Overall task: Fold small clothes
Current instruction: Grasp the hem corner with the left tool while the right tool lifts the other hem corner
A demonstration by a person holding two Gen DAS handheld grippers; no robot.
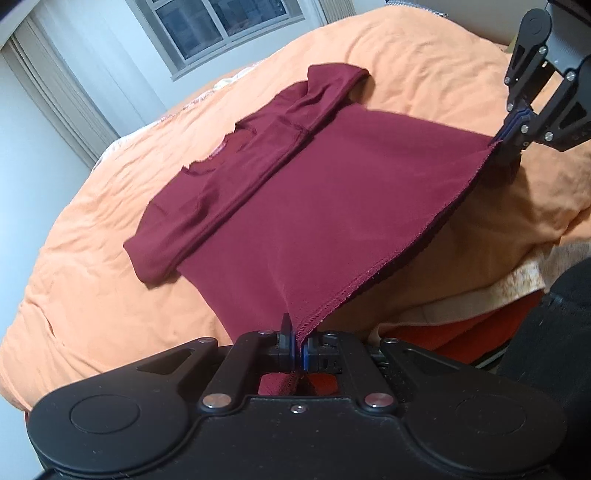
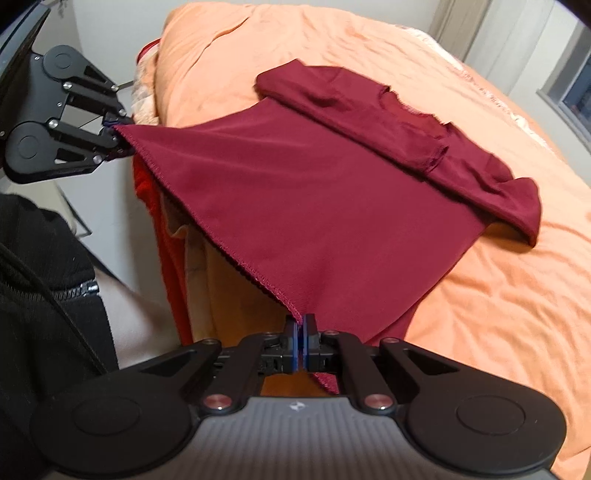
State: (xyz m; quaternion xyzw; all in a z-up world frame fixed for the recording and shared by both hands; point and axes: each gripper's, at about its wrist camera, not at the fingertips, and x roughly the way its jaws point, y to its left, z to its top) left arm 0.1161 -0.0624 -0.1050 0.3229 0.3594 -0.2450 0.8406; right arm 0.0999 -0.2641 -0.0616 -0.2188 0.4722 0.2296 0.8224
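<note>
A maroon T-shirt [image 1: 314, 199] [image 2: 325, 206] lies on the orange bed cover with both sleeves folded across its upper part. Its stitched bottom hem is lifted off the bed and stretched taut between the two grippers. My left gripper [image 1: 298, 350] is shut on one hem corner; from the right wrist view this left gripper [image 2: 115, 138] appears at the far left, pinching the cloth. My right gripper [image 2: 300, 345] is shut on the other hem corner, and the left wrist view shows that right gripper [image 1: 517, 127] at the upper right.
The orange bed cover [image 1: 92, 258] [image 2: 498, 295] spreads around the shirt. Red and cream bedding layers [image 1: 491, 306] hang at the bed's near edge. A person's black zipped jacket [image 2: 44, 280] is close on the left. A window [image 1: 221, 26] and wall stand behind the bed.
</note>
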